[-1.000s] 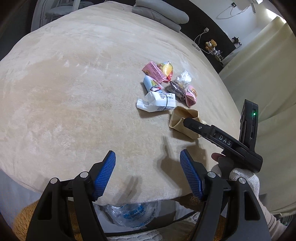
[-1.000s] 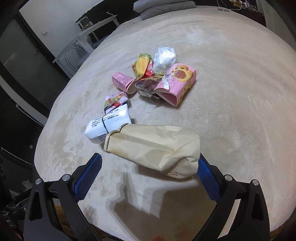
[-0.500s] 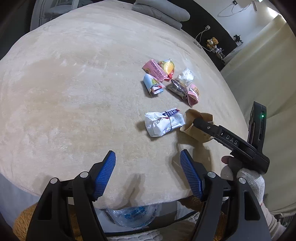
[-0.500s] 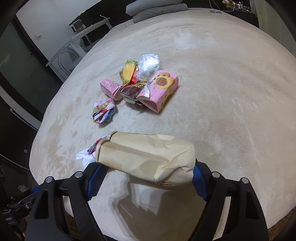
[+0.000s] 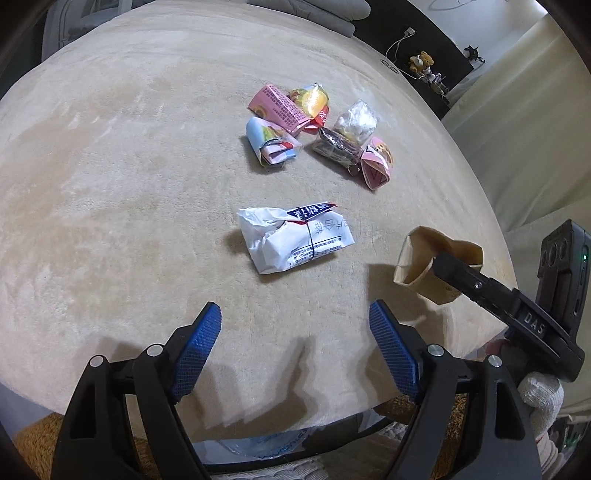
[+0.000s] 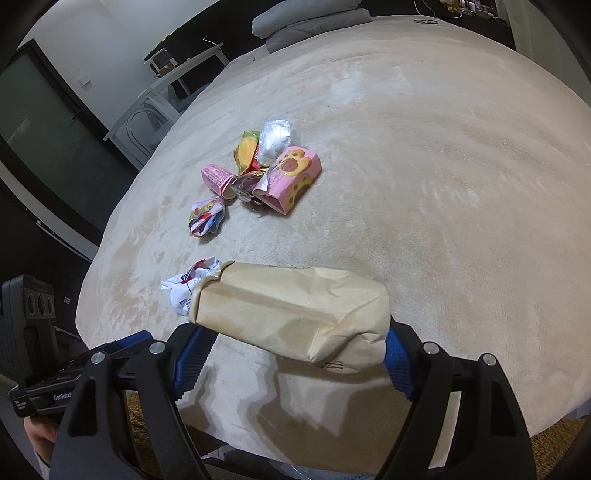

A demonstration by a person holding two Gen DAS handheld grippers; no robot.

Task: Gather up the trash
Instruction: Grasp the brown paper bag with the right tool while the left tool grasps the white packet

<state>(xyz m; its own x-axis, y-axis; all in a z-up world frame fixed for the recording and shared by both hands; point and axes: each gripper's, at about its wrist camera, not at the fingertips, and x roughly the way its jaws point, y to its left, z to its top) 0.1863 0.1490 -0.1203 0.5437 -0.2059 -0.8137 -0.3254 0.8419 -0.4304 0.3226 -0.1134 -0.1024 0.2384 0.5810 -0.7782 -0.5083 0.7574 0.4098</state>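
My right gripper (image 6: 291, 350) is shut on a brown paper bag (image 6: 295, 317) and holds it sideways above the near edge of the beige blanket; the bag also shows in the left wrist view (image 5: 424, 266), open mouth to the left. My left gripper (image 5: 295, 339) is open and empty, above the blanket just in front of a crumpled white wrapper (image 5: 295, 236), which also shows in the right wrist view (image 6: 184, 288). Farther back lies a cluster of trash: a pink carton (image 5: 279, 107), a yellow wrapper (image 5: 310, 99), a folded colourful wrapper (image 5: 271, 144), a clear plastic bag (image 5: 356, 122), a dark wrapper (image 5: 336, 147) and a pink paw-print box (image 6: 291, 177).
The beige blanket (image 5: 110, 184) covers a bed with grey pillows (image 6: 310, 22) at the far end. A clear plastic bag with blue print (image 5: 273, 443) hangs below the near edge. A white side table (image 6: 162, 96) stands to the left of the bed.
My right gripper closed on the paper bag and lifted it back toward the near edge. The white wrapper slid nearer, away from the cluster. My left gripper moved closer to the wrapper.
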